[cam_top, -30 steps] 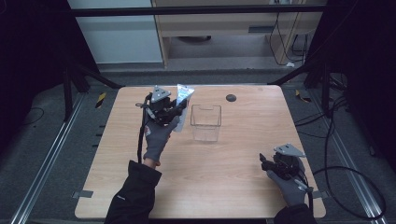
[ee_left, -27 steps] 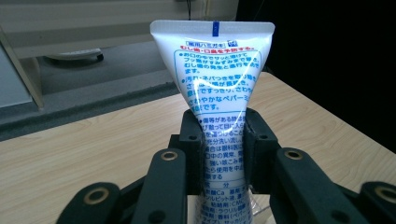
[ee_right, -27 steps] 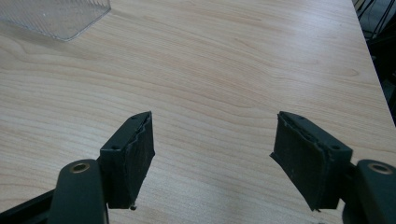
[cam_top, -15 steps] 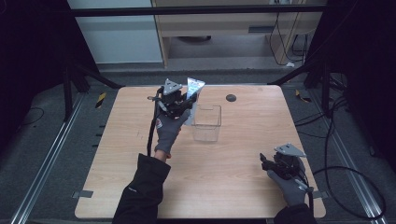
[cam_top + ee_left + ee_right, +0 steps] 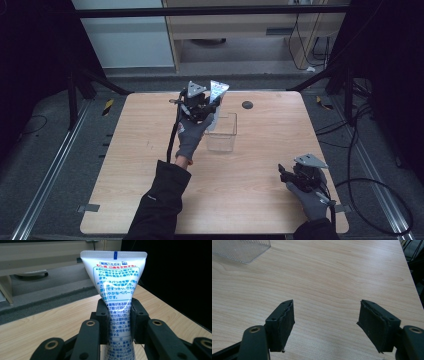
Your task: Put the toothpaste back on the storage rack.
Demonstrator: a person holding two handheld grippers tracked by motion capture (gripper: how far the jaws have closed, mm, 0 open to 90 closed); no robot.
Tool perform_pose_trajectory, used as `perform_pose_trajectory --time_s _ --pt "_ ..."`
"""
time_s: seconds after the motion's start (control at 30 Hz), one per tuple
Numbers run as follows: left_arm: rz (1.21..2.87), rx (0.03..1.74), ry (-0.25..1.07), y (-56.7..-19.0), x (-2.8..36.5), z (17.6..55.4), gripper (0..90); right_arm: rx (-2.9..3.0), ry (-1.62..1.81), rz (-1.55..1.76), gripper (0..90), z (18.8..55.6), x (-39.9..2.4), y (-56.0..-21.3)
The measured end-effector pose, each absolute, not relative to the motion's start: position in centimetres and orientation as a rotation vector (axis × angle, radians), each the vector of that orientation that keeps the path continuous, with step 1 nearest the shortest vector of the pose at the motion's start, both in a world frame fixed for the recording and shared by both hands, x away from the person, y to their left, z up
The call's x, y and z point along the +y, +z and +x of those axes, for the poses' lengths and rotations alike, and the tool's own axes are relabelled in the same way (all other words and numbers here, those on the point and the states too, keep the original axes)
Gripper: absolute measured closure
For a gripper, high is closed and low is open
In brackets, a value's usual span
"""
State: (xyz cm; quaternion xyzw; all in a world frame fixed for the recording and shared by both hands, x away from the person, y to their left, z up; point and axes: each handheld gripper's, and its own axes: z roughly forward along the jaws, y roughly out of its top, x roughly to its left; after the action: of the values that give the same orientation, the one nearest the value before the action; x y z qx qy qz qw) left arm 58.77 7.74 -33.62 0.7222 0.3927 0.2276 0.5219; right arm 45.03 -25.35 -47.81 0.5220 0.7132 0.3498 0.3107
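A white toothpaste tube [image 5: 115, 287] with blue and red print stands upright between the jaws of my left gripper [image 5: 120, 320], which is shut on its lower half. In the high view the tube [image 5: 217, 95] is held in the air by the left gripper [image 5: 205, 107], just above the left rim of a clear plastic box [image 5: 222, 134] at the table's middle. My right gripper [image 5: 327, 322] is open over bare wood with nothing between its fingers. It rests near the front right corner of the table [image 5: 287, 175]. A corner of the clear box [image 5: 242, 250] shows at its view's top left.
A small dark round disc [image 5: 247, 105] lies on the wooden table [image 5: 130, 165] behind the box. Cables trail off the table's right side [image 5: 370, 185]. A pale cabinet and a shelf stand beyond the far edge.
My left gripper has carried the tube to the right and a little up, from left of the box to over its left rim. The right gripper has not moved.
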Motion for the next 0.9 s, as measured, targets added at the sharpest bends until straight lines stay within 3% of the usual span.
perform_pose_trajectory --time_s 0.9 --pt "1.752 0.961 0.519 -36.6 5.3 61.6 72.2 1.89 0.924 1.378 28.7 45.2 -25.3 -47.9"
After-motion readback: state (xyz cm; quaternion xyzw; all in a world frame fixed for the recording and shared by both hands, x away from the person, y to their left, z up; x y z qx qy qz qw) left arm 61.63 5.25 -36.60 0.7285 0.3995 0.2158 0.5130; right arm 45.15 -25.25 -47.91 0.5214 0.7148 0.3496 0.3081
